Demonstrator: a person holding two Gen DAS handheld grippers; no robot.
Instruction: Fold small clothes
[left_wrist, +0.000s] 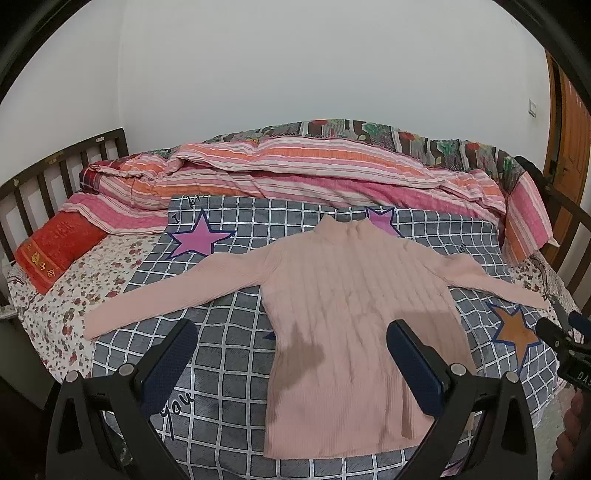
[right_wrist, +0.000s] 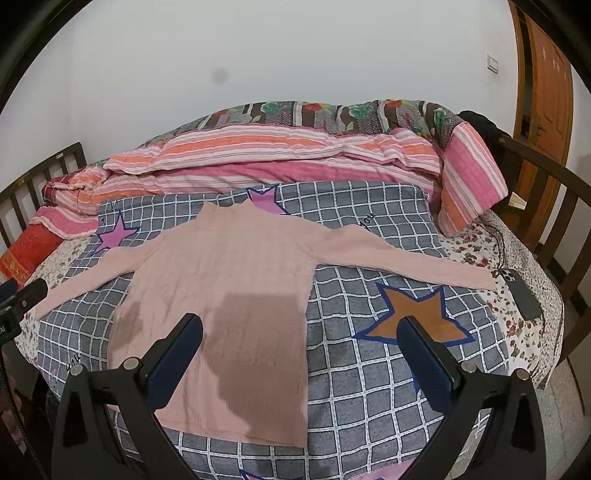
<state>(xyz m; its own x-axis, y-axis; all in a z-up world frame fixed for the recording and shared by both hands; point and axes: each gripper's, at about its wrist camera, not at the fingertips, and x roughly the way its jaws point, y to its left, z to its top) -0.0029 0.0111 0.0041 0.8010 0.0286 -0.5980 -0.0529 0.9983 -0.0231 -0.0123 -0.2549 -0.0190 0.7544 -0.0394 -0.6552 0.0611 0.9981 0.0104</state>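
sweater: pink ribbed sweater (left_wrist: 354, 295) is laid flat and face up on the grid blanket, both sleeves stretched straight out to the sides, collar pointing away from the fingers
left gripper: left gripper (left_wrist: 291, 330) has its fingers spread wide with nothing in them; the sweater's body sits in the gap between the two fingertips, its hem down near the right finger, the left sleeve running off past the left fingertip
right gripper: right gripper (right_wrist: 301, 326) is wide open too, empty; the left finger hangs over the sweater's lower body, the right finger over an orange star (right_wrist: 417, 314) on the blanket, and the sweater's side edge runs down between them
contact: can't tell if either one touches the fabric, looks like both are above it
blanket: grey grid blanket (left_wrist: 229, 369) with stars printed on it, under the whole sweater
beyond the fingertips: striped pink and orange quilt (left_wrist: 295, 173) bunched up past the collar
off to the right: dark phone (right_wrist: 522, 295) lying on the floral sheet, just beyond the right sleeve's cuff
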